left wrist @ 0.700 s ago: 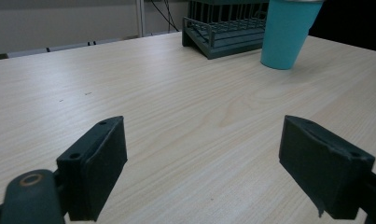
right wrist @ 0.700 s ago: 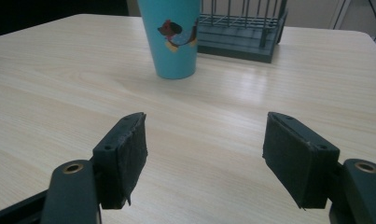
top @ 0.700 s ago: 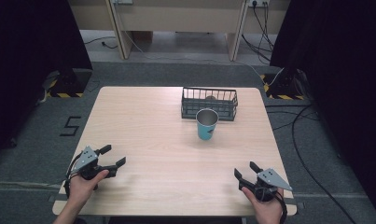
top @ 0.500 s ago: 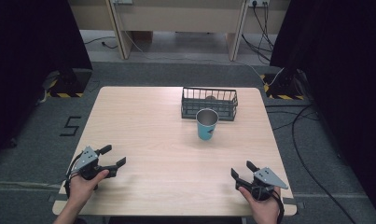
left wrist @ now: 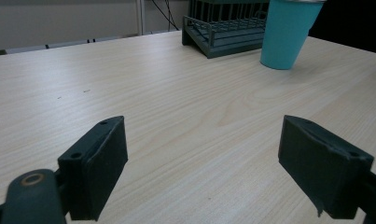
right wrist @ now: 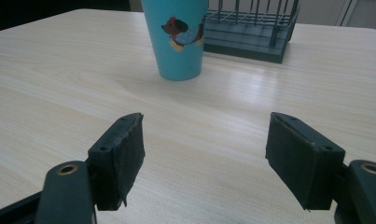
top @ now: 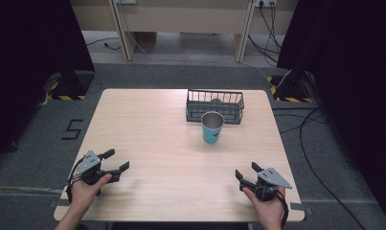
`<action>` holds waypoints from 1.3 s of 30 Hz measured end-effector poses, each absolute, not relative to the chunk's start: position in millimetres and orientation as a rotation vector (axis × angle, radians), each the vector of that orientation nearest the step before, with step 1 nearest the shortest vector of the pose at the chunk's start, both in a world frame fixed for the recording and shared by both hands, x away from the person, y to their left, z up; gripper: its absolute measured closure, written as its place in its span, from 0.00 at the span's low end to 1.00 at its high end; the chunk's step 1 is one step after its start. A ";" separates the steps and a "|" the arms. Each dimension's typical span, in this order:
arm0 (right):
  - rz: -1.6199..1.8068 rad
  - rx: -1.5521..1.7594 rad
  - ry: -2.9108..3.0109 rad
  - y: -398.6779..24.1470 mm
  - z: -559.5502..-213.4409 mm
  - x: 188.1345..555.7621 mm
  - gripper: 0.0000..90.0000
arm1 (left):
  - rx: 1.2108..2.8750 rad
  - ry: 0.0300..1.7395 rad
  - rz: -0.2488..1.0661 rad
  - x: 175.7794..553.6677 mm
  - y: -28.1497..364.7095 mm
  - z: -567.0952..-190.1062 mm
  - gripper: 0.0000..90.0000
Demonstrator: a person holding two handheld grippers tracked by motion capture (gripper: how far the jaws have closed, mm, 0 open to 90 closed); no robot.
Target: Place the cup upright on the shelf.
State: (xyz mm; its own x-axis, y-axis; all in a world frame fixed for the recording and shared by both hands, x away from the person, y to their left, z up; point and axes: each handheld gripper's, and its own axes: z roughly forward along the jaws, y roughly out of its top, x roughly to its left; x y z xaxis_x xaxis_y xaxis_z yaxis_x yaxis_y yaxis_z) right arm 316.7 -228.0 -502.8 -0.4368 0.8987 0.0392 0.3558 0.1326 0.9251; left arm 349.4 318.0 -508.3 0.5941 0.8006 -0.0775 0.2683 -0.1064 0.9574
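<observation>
While both hands rest near the surface's [top: 147,124] front edge, the left gripper [top: 115,160] and right gripper [top: 248,171] sit well apart, fingers spread wide, holding nothing. A teal cup [top: 212,127] with a cartoon dog print [right wrist: 182,31] stands upright toward the far right, just in front of a dark wire basket [top: 215,106].

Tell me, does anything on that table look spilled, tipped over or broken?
Nothing stands out. The cup stands upright just in front of the basket, the table around them is dry, and both claws, left and right, rest open near the front edge.
</observation>
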 end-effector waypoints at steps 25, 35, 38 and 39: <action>1.320 1.155 1.848 -206.0 -488.6 355.8 0.24 | 1.659 0.902 0.570 348.7 318.4 -508.1 0.17; 1.324 1.150 1.853 -195.3 -488.3 368.6 0.24 | 1.661 0.903 0.567 348.9 317.9 -508.3 0.17; 1.319 1.152 1.856 -191.1 -488.3 374.6 0.24 | 1.662 0.905 0.567 349.0 317.9 -508.4 0.17; 1.321 1.151 1.856 -190.2 -488.4 375.9 0.24 | 1.662 0.905 0.567 349.0 317.9 -508.4 0.17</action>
